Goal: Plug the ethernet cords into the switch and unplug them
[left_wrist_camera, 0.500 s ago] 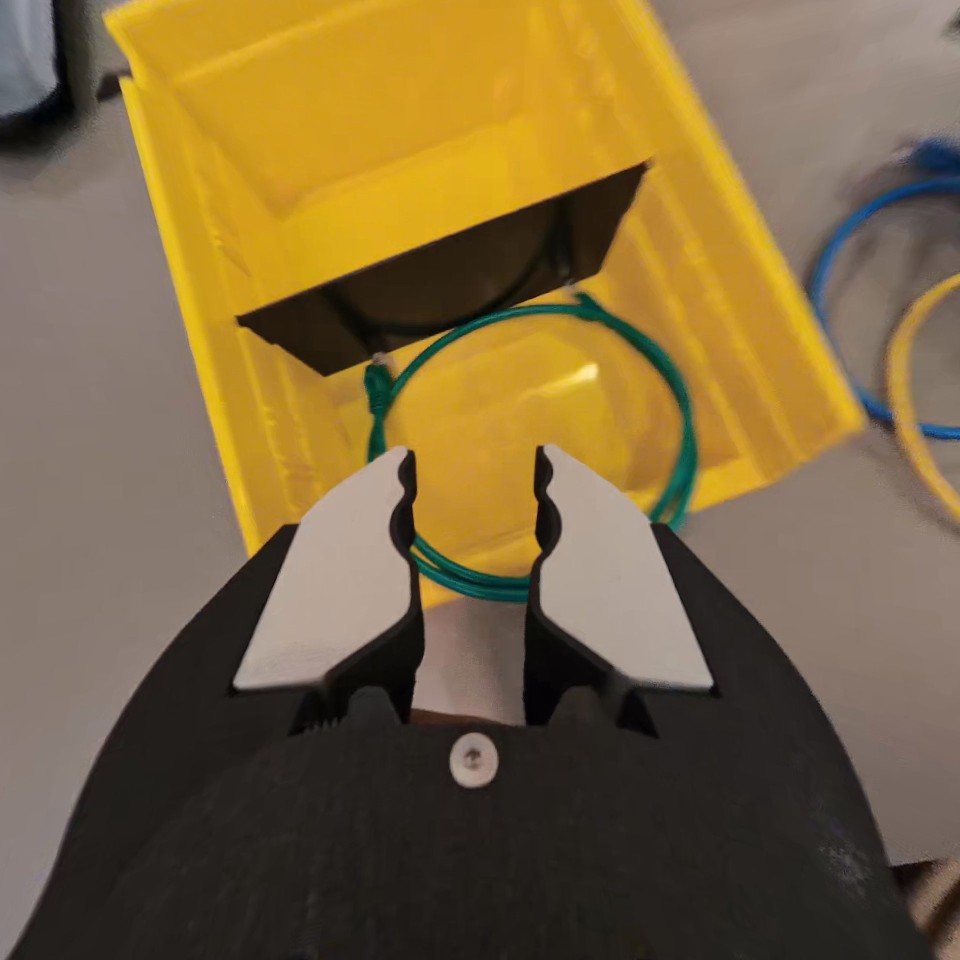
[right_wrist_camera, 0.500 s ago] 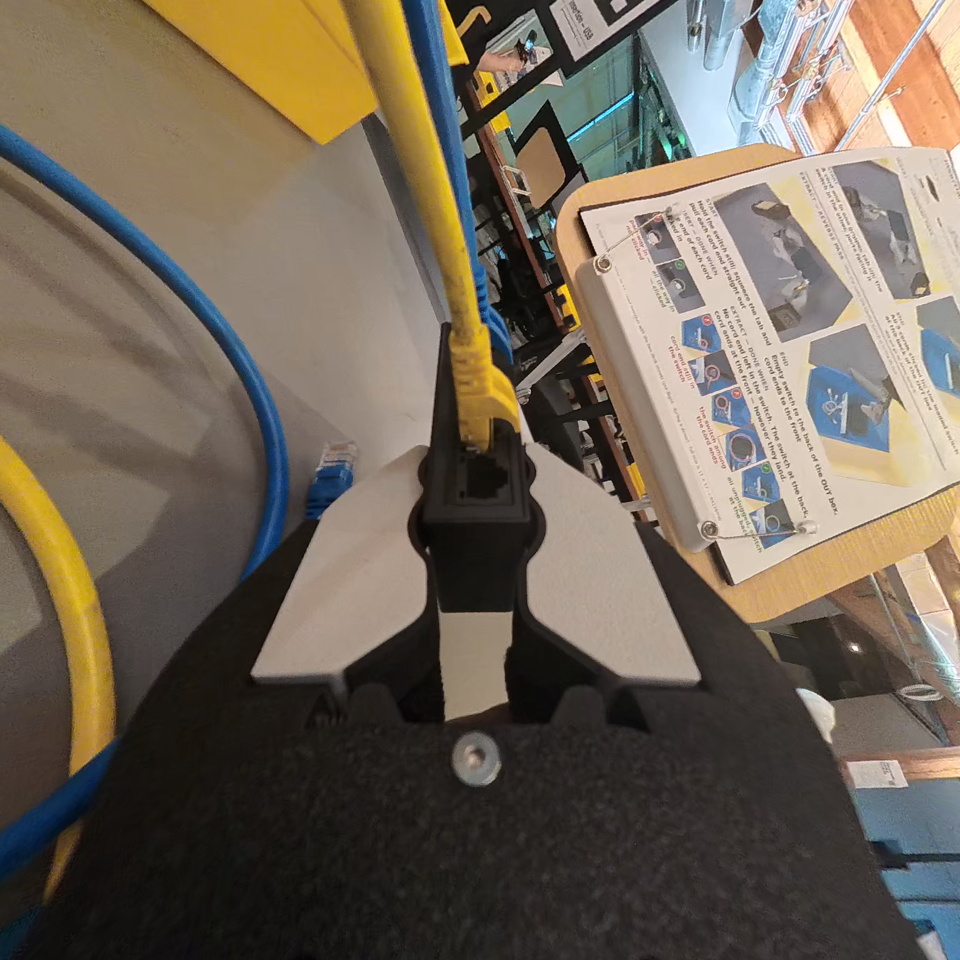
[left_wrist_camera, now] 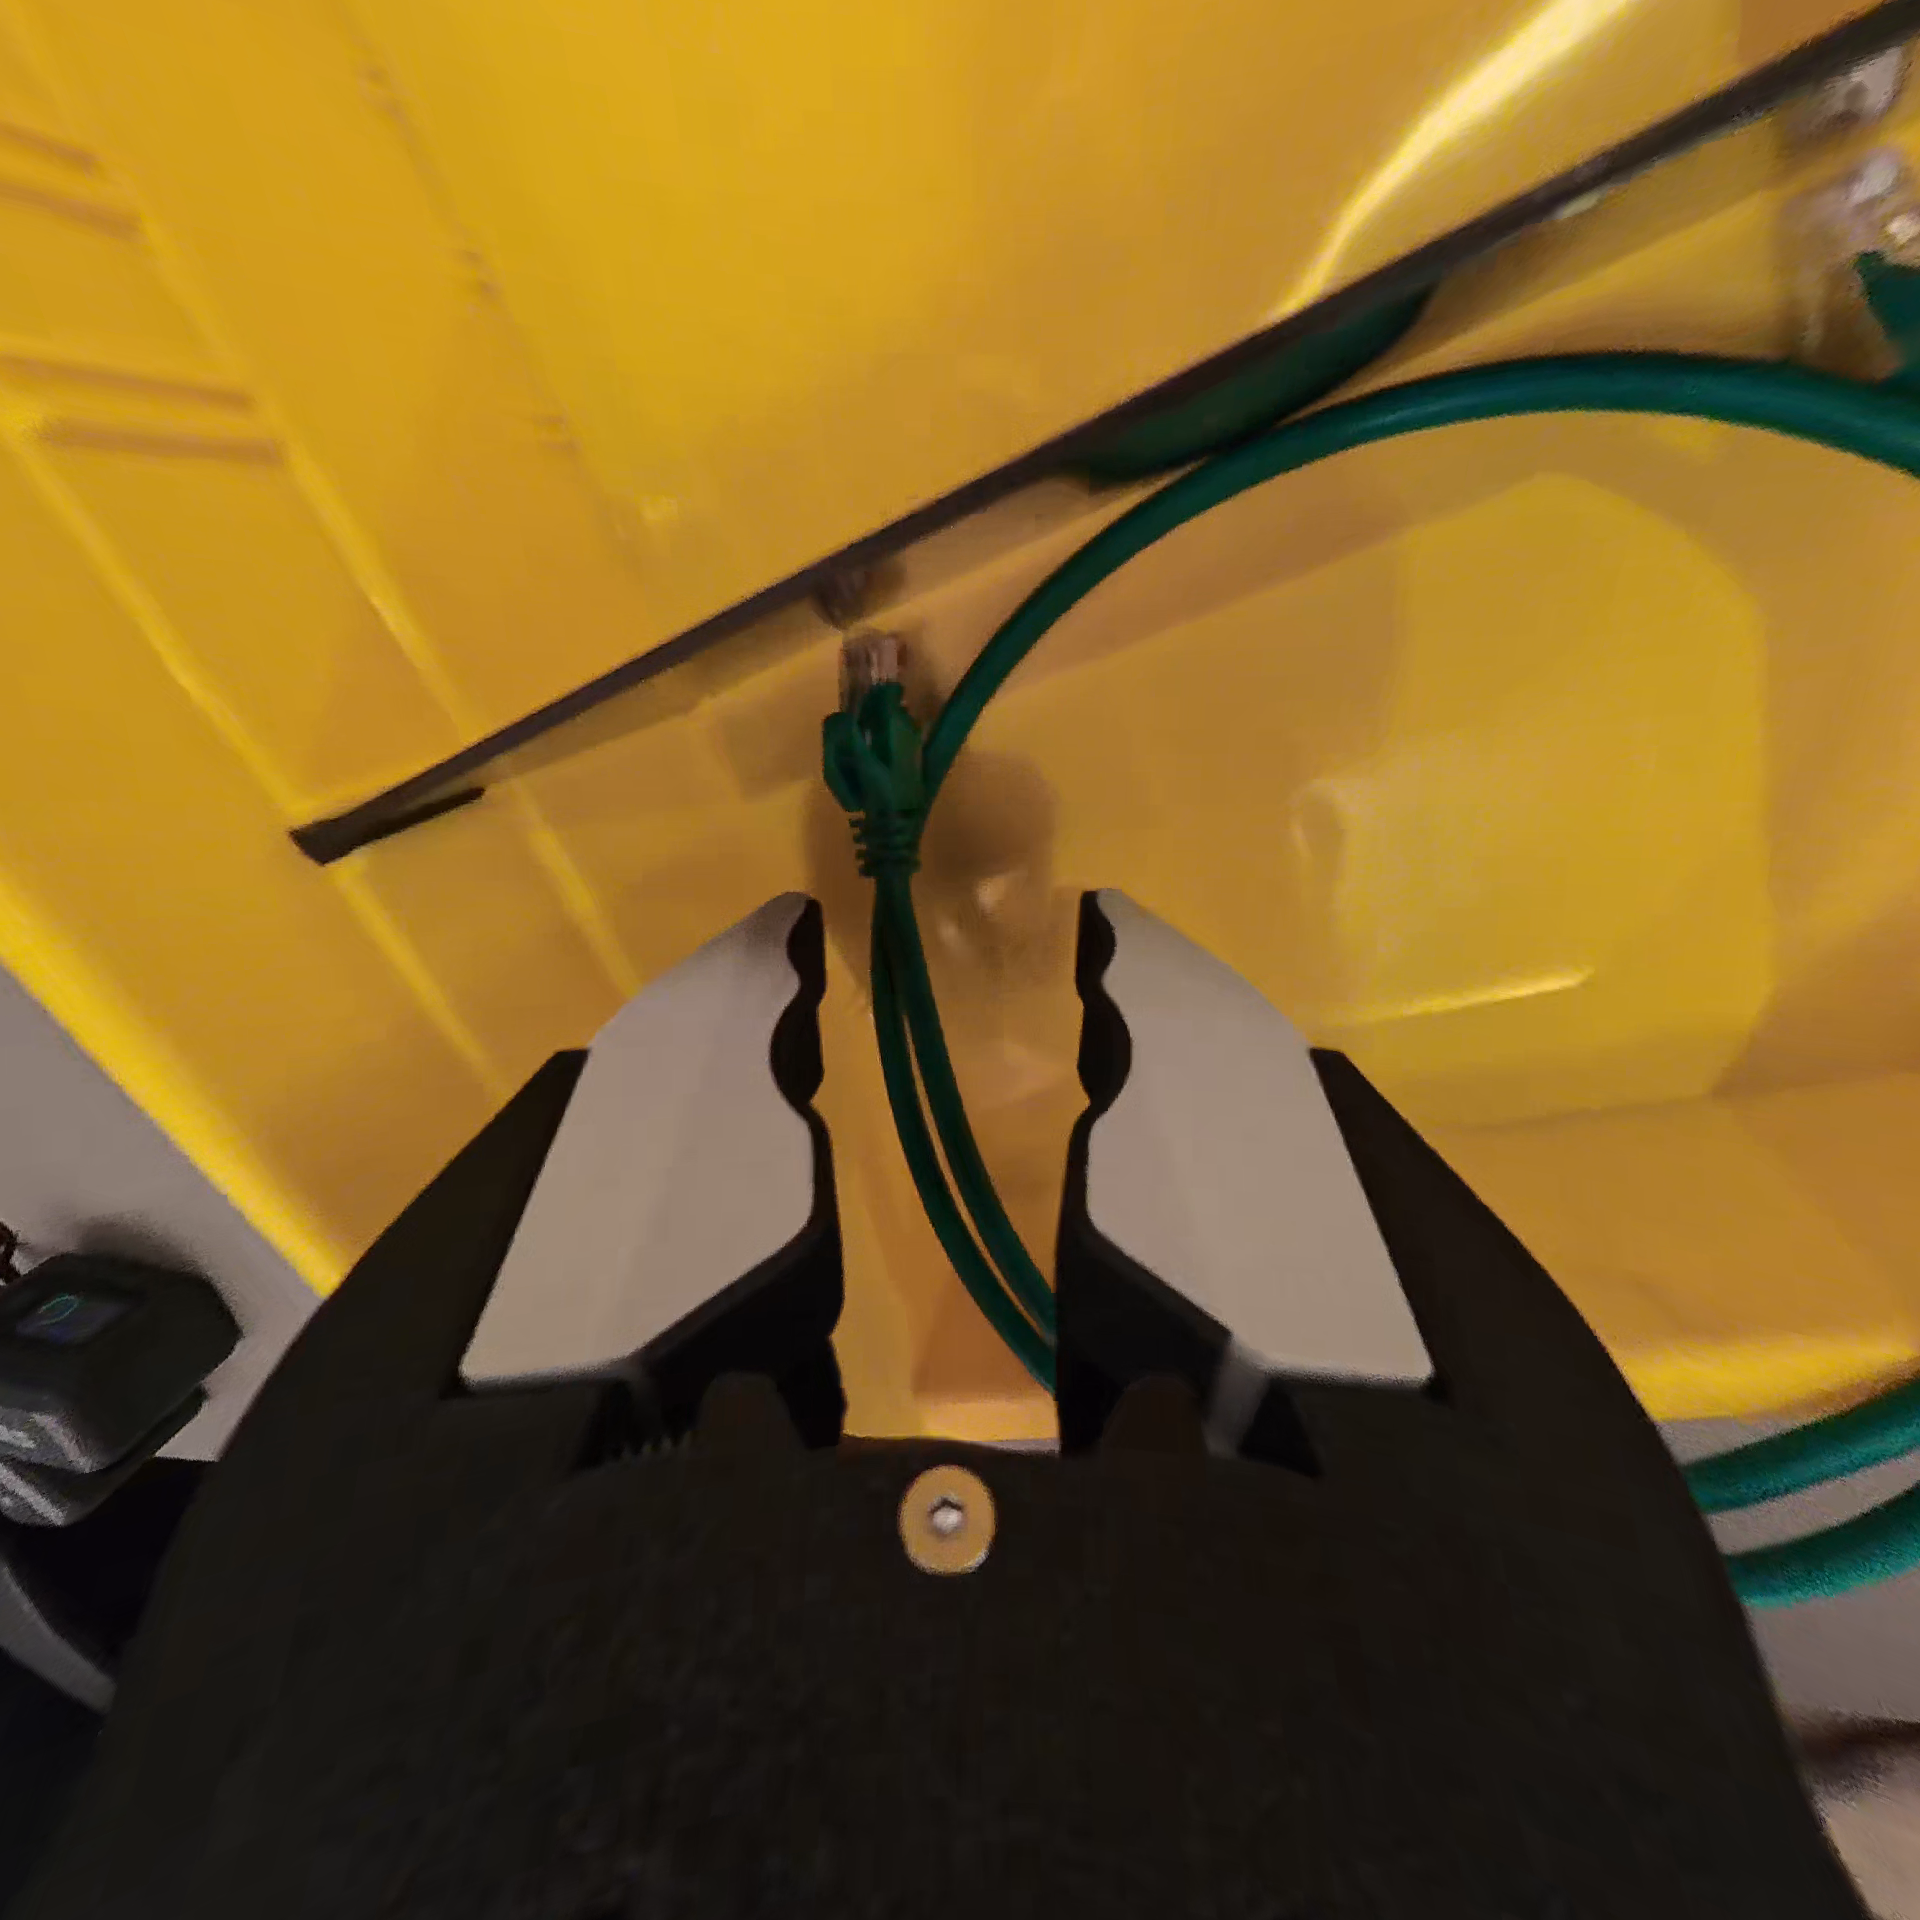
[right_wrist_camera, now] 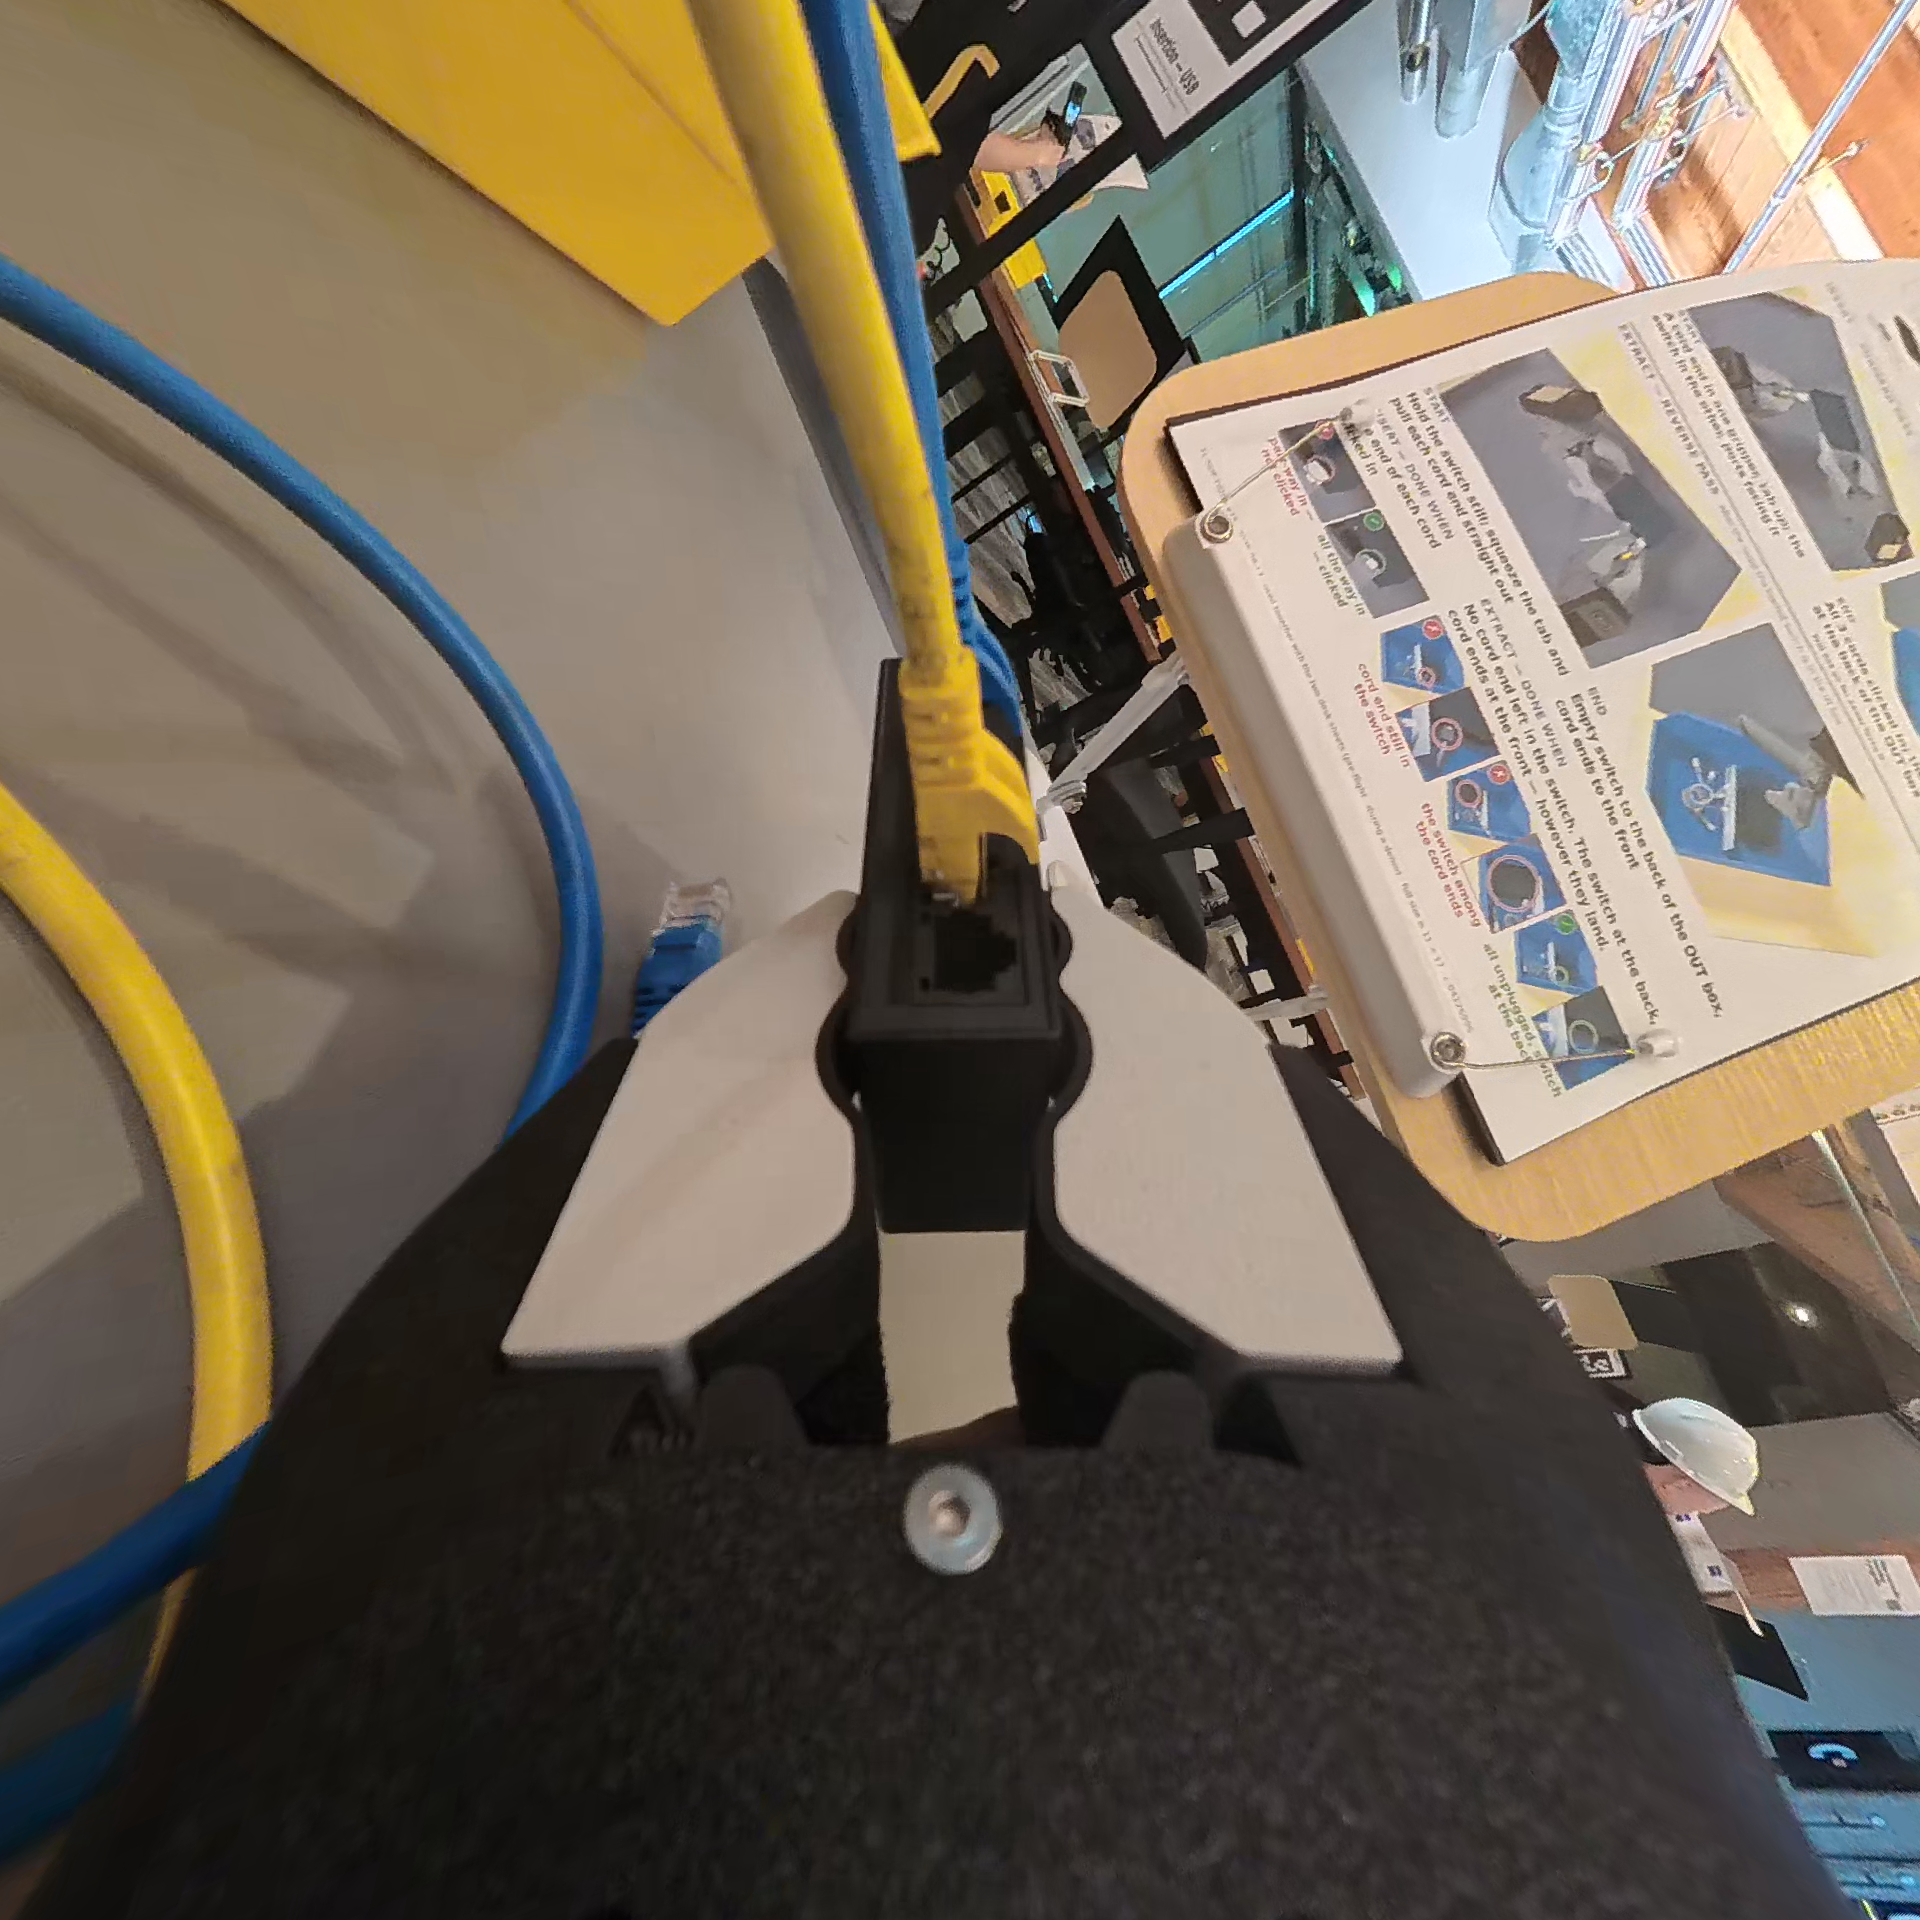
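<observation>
Green cord (left_wrist_camera: pixel 914 1091) lies inside the yellow bin (left_wrist_camera: pixel 520 312), two strands running between the fingers of the left tool (left_wrist_camera: pixel 948 914); its green plug (left_wrist_camera: pixel 871 748) sits just ahead of the tips, clear end near a thin black edge (left_wrist_camera: pixel 935 530) crossing the bin. Left tool is spread apart, gripping nothing; strands pass close to the right finger, contact unclear. The second plug at the top right is blurred and cut off, and the cord loop runs out of frame on the right. Right tool (right_wrist_camera: pixel 951 956) is clamped on the black switch (right_wrist_camera: pixel 951 1091), held end-on. Yellow cord (right_wrist_camera: pixel 831 416) is plugged into a switch port just above the tips. Blue cord (right_wrist_camera: pixel 468 644) curves over the grey worktop (right_wrist_camera: pixel 364 416), its loose plug (right_wrist_camera: pixel 681 935) just left of the tool. An instruction sheet (right_wrist_camera: pixel 1558 675) stands on a board to the right; the switch's far end is hidden.
</observation>
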Available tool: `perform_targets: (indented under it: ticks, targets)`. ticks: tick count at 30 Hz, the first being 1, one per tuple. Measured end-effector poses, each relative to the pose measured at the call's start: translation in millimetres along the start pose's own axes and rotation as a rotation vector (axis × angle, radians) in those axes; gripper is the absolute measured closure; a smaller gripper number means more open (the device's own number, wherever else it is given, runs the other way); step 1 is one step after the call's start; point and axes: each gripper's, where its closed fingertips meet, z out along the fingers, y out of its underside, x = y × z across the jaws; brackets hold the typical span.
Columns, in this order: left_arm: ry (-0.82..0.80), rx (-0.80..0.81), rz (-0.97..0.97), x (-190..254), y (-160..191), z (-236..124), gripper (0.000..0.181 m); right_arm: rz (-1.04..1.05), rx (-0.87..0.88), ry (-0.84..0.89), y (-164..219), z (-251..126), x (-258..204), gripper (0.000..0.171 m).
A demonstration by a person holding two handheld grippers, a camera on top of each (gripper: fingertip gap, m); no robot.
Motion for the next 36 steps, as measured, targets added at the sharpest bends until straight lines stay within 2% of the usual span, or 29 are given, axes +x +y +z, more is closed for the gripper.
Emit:
perform_targets:
  ticks: [3,5,7,12,16,21,24,26,28,30,33,36]
  targets:
    - [0.015,-0.020,-0.008,1,1,7,0.134,-0.004,0.000,-0.006,0,0,-2,0.141]
    - [0.040,-0.012,0.006,7,1,9,0.152,-0.005,-0.001,-0.008,0,1,-2,0.142]
    - [-0.002,-0.013,0.028,0,5,10,0.175,-0.003,-0.002,-0.007,1,1,-2,0.141]
    - [0.000,0.117,0.038,-4,3,-7,0.176,-0.003,-0.004,-0.010,1,2,-2,0.142]
    - [-0.010,0.238,0.098,-5,10,-52,0.176,-0.008,-0.005,-0.013,1,3,-3,0.142]
    - [-0.028,0.386,0.207,7,33,-145,0.176,-0.009,-0.005,-0.006,1,3,-2,0.142]
    - [0.028,0.454,0.309,37,53,-196,0.176,-0.017,-0.003,0.001,0,2,-2,0.141]
    - [0.044,0.459,0.378,61,65,-207,0.176,-0.023,-0.002,0.007,0,2,-1,0.142]
    - [0.114,0.431,0.440,98,73,-193,0.176,-0.029,-0.003,0.008,0,2,-1,0.142]
    - [0.191,0.386,0.485,138,78,-162,0.176,-0.037,-0.006,0.009,0,2,-2,0.142]
    - [0.245,0.350,0.489,188,73,-110,0.175,-0.045,-0.006,0.010,0,2,-2,0.142]
    - [0.267,0.387,0.485,229,60,-73,0.175,-0.044,-0.003,0.009,0,2,-2,0.142]
